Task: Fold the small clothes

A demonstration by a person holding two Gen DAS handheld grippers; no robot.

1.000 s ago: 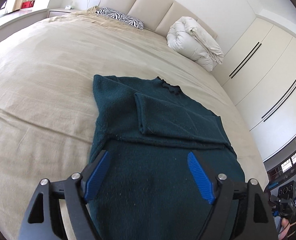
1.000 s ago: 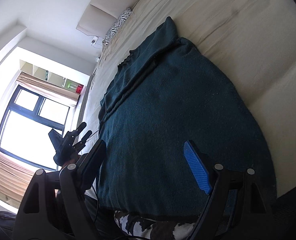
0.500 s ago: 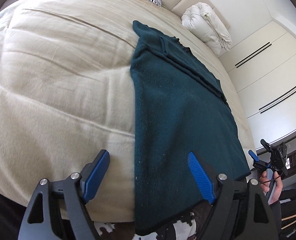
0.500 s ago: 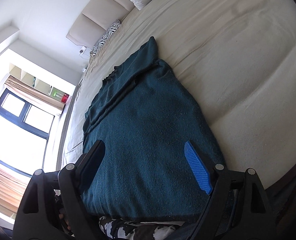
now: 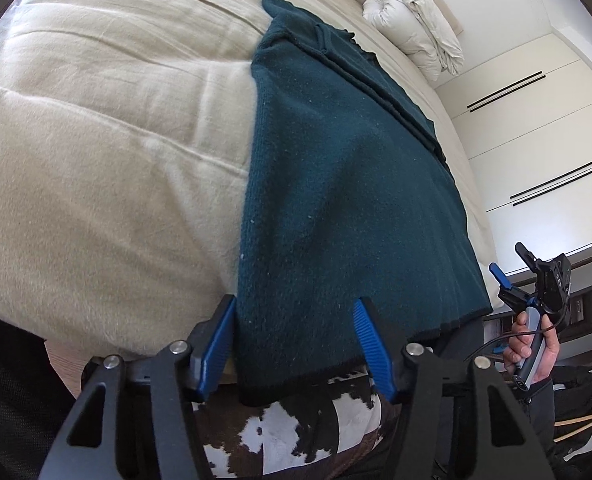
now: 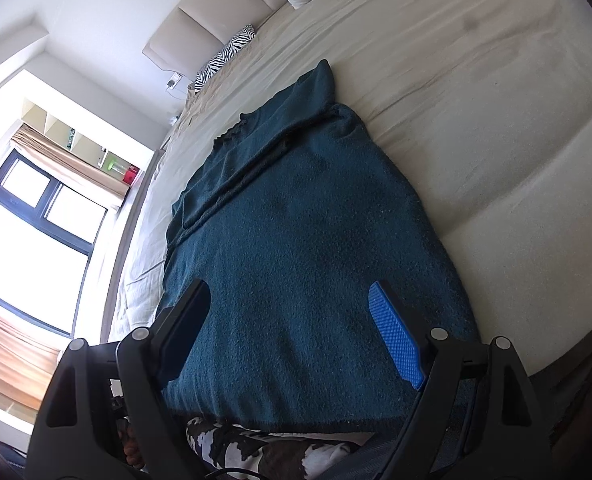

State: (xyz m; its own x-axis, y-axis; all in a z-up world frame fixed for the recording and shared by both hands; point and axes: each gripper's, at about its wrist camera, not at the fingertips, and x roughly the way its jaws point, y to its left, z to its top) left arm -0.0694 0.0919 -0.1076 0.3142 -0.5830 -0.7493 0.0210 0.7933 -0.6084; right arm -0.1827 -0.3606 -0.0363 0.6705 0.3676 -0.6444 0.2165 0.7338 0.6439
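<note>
A dark teal knit sweater [image 5: 336,168] lies flat on the beige bed [image 5: 95,160], sleeves folded across its chest, its hem hanging over the near edge. My left gripper [image 5: 296,344] is open and straddles the hem's left corner without gripping it. My right gripper [image 6: 291,332] is open just above the sweater [image 6: 296,220] near its hem. The right gripper also shows in the left wrist view [image 5: 532,280], held off the bed's edge to the right of the hem.
A rolled white duvet [image 5: 416,28] and a zebra-print pillow [image 6: 223,56] lie by the headboard. White wardrobe doors [image 5: 536,120] stand on the right. A window [image 6: 23,216] is on the left. My black-and-white patterned trousers [image 5: 296,424] are below the hem.
Both grippers have pulled back and down from over the sweater's body to its hem at the bed's near edge. Both stay open.
</note>
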